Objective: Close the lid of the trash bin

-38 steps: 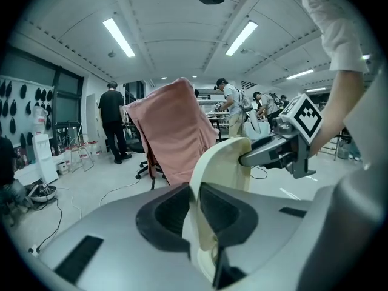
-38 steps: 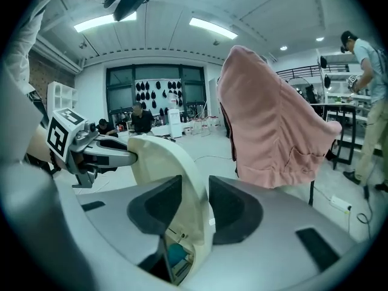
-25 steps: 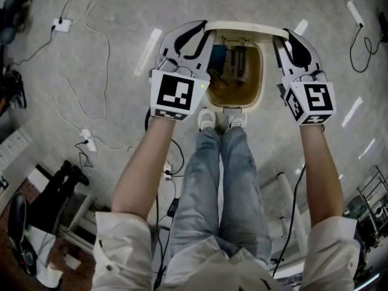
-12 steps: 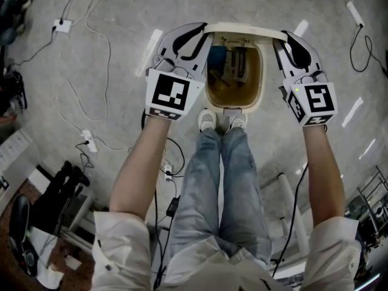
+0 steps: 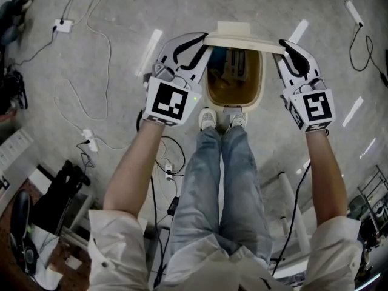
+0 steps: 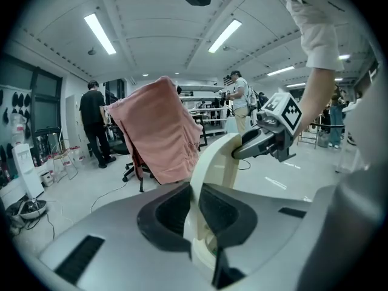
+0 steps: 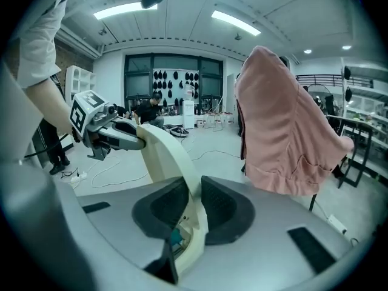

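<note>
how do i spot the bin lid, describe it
Ahead of the person's white shoes stands an open cream plastic trash bin. The cream plastic lid is the raised panel at its far rim, alone clamped at each end by the left gripper and right gripper.

Head view: overhead, aimed steeply down at the trash bin (image 5: pixel 262 83) — middle distance. Left gripper view: set on the left hand-held gripper (image 5: pixel 205 42), sighted along its jaws, close on the lid (image 6: pixel 215 156). Right gripper view: likewise on the right hand-held gripper (image 5: pixel 282 46), facing back. Lid shared by all three — opposite hand-held gripper seen in each.
</note>
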